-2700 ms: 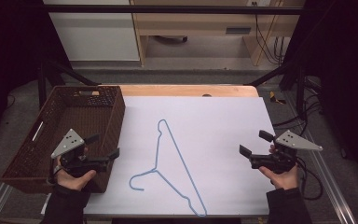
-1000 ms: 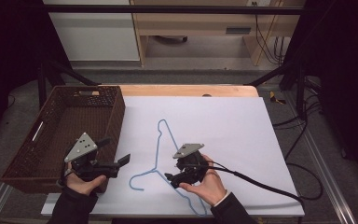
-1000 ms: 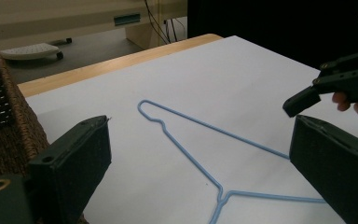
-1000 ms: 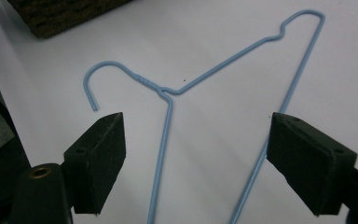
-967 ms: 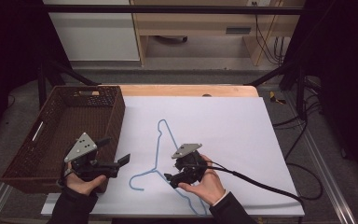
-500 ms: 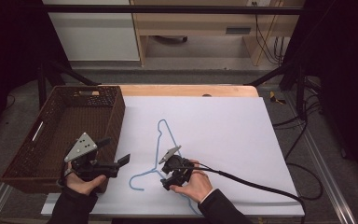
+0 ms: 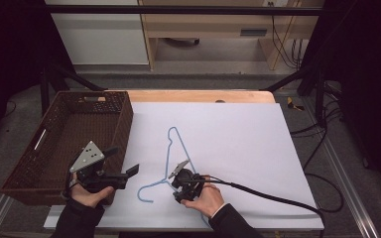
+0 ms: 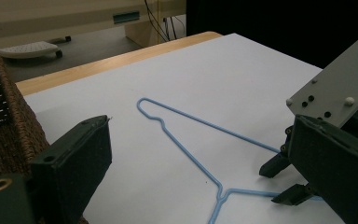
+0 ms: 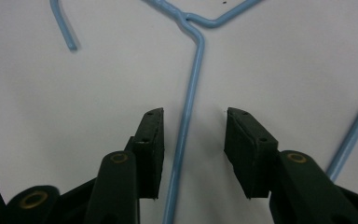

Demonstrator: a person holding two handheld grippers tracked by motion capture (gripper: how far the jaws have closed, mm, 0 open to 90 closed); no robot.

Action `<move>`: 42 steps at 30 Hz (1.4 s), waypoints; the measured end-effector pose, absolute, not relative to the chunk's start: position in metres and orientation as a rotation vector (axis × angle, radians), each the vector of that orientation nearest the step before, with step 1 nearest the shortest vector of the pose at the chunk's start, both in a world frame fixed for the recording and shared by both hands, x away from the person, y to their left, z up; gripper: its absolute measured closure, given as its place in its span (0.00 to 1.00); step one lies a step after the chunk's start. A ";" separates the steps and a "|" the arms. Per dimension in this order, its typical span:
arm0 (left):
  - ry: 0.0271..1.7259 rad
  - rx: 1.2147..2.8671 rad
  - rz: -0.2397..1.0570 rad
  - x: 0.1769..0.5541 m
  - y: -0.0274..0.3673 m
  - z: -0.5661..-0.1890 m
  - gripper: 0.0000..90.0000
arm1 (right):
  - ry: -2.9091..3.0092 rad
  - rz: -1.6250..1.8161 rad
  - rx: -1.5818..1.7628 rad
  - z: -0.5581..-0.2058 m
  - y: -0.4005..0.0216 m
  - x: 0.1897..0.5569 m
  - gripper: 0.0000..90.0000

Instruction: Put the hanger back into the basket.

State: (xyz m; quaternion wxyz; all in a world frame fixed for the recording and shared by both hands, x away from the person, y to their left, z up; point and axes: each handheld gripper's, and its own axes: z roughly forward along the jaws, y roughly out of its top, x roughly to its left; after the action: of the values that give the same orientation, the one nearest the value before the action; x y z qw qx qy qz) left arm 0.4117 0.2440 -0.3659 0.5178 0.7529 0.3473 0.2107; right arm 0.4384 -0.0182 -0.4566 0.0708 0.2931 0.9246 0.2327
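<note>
While I watch from my remote seat, I note things from left to right:

Basket: a brown woven basket (image 7: 39,148) stands at the left edge of the table, partly over the white sheet's (image 7: 238,129) left border. I see its wicker wall at the left edge of the left gripper view too (image 8: 4,135).

Left gripper: my left gripper (image 7: 124,172) hangs just beside the basket's near right corner, a hand (image 7: 90,194) wrapped round its body. Its jaws stand wide apart with nothing between them; in its own view (image 8: 205,163) they frame the hanger without touching it.

Hanger: the light blue wire hanger (image 7: 171,163) lies flat on the white sheet, hook end toward me and to the left, the long triangle running away from me. I see it in the left gripper view (image 8: 191,140) and close up in the right gripper view (image 9: 189,93).

Right gripper: my right gripper (image 7: 176,182) is low over the hanger, just right of where hook and shoulders meet, held by the other hand (image 7: 209,198). In its own view (image 9: 193,135) the jaws straddle one straight wire. They have just been closing, yet a gap shows on either side of the wire, so the pads are not pressing on it.

Cable: a black cable (image 7: 278,198) trails from the right gripper toward the table's near right corner.
</note>
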 end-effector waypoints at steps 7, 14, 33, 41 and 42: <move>0.832 1.820 0.503 0.412 0.241 -0.368 0.06 | 2.764 0.705 0.891 -0.458 -0.017 0.435 0.74; 0.836 1.822 0.500 0.413 0.240 -0.369 0.07 | 2.770 0.696 0.920 -0.457 -0.016 0.433 0.86; 0.832 1.837 0.494 0.413 0.238 -0.371 0.07 | 2.774 0.706 0.996 -0.456 -0.018 0.435 0.97; 0.817 1.834 0.497 0.411 0.238 -0.369 0.07 | 2.808 0.762 1.013 -0.450 -0.025 0.438 0.98; 0.815 1.834 0.497 0.411 0.239 -0.369 0.07 | 2.811 0.776 1.016 -0.448 -0.027 0.438 0.98</move>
State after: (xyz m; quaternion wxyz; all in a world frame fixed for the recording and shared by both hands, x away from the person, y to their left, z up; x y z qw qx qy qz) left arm 0.4108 0.2385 -0.3690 0.5118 0.7620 0.3388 0.2064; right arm 0.4382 -0.0269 -0.4476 0.0267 0.3290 0.9099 0.2513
